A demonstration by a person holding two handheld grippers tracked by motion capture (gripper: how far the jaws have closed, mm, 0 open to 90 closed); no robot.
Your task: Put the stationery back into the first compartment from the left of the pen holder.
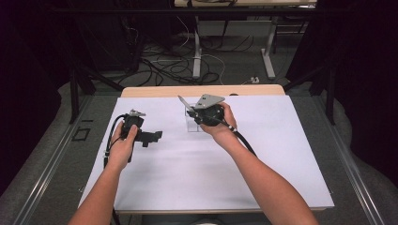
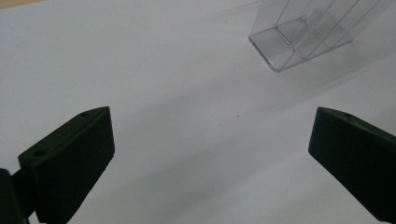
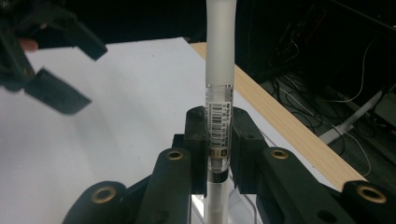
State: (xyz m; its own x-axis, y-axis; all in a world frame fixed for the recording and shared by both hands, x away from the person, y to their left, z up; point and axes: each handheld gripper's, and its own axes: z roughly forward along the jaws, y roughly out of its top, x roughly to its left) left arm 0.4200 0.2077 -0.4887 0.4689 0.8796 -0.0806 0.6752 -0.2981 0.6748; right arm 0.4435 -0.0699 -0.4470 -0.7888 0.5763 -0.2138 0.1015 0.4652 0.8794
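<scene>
On the white table (image 1: 187, 178), the clear plastic holder (image 1: 193, 123) stands at the far middle. The right gripper (image 3: 219, 140), clamped on a frosted-cap pen (image 3: 219, 84), holds it over the holder; insertion remains. The left gripper (image 1: 152, 137) waits, jaws wide and empty.

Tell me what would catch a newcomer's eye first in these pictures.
First, the white pen clamped upright in the right gripper, its barcode label facing the camera, above the far middle of the white table. Next, the clear plastic holder standing on the table just under that gripper. Then the left gripper at the left, fingers wide apart with nothing between them.
</scene>
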